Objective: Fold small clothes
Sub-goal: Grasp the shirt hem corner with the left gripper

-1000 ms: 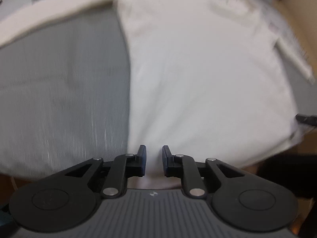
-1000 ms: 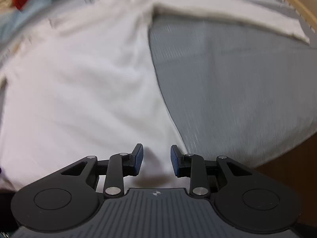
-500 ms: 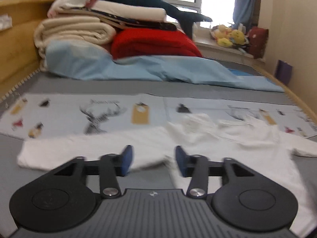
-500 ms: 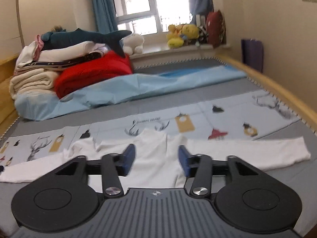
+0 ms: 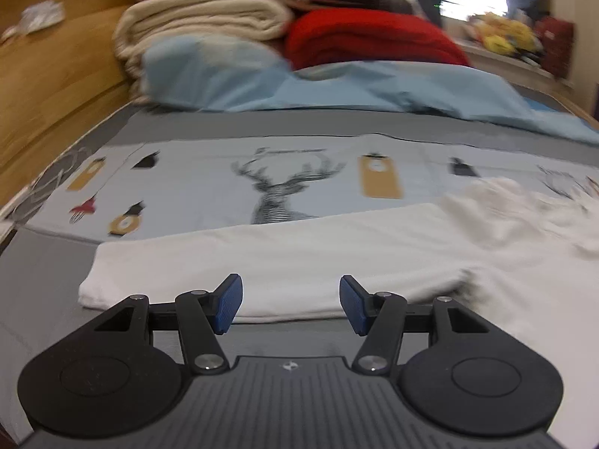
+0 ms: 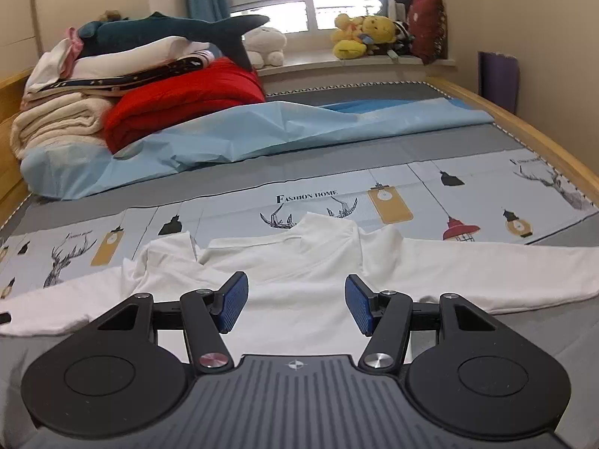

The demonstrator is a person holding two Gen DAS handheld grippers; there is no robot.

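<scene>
A small white long-sleeved top [image 6: 299,262] lies flat on the bed, collar toward the far side, both sleeves spread out to the sides. In the left wrist view its left sleeve [image 5: 262,258] stretches across just beyond my left gripper [image 5: 290,305], which is open and empty, above the sleeve's near edge. My right gripper [image 6: 295,305] is open and empty, low over the body of the top. The right sleeve [image 6: 486,273] runs out to the right.
The bed has a grey sheet [image 6: 543,333] and a printed band with deer and lamps [image 6: 393,202]. A light blue cover [image 6: 280,131], a red blanket [image 6: 187,101], stacked folded bedding [image 6: 67,112] and plush toys [image 6: 359,33] lie beyond. Wooden bed rails run along both sides [image 5: 56,75].
Both grippers have lifted and tilted up from looking down at the top's hem to looking along the bed, and both have opened wider. The left view has swung toward the left sleeve.
</scene>
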